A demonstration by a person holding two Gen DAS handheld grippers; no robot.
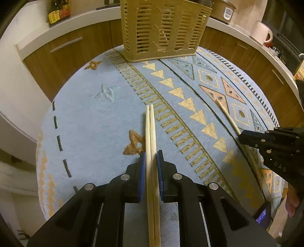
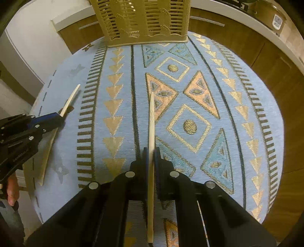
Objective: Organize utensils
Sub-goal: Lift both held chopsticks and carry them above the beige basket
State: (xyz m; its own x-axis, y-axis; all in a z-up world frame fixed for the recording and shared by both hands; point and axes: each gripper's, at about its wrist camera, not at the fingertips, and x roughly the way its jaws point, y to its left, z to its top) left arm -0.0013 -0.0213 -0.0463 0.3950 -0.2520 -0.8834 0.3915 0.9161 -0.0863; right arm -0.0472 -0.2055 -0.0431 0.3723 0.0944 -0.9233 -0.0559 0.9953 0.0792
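Observation:
My left gripper (image 1: 151, 154) is shut on a pair of pale wooden chopsticks (image 1: 151, 131) that point forward over the round table; it also shows at the left of the right wrist view (image 2: 61, 115). My right gripper (image 2: 151, 152) is shut on another wooden chopstick (image 2: 152, 117), held edge-on, so I cannot tell if it is one or two. It shows in the left wrist view (image 1: 240, 135) at the right. A tan slotted utensil holder (image 1: 163, 28) stands upright at the table's far edge (image 2: 140, 19), well ahead of both grippers.
The table wears a light blue patterned cloth (image 1: 106, 117). Wooden cabinets with a white counter (image 1: 62, 47) curve behind it. Bottles (image 1: 57, 11), a cooker (image 1: 224, 9) and a white mug (image 1: 263, 32) stand on the counter.

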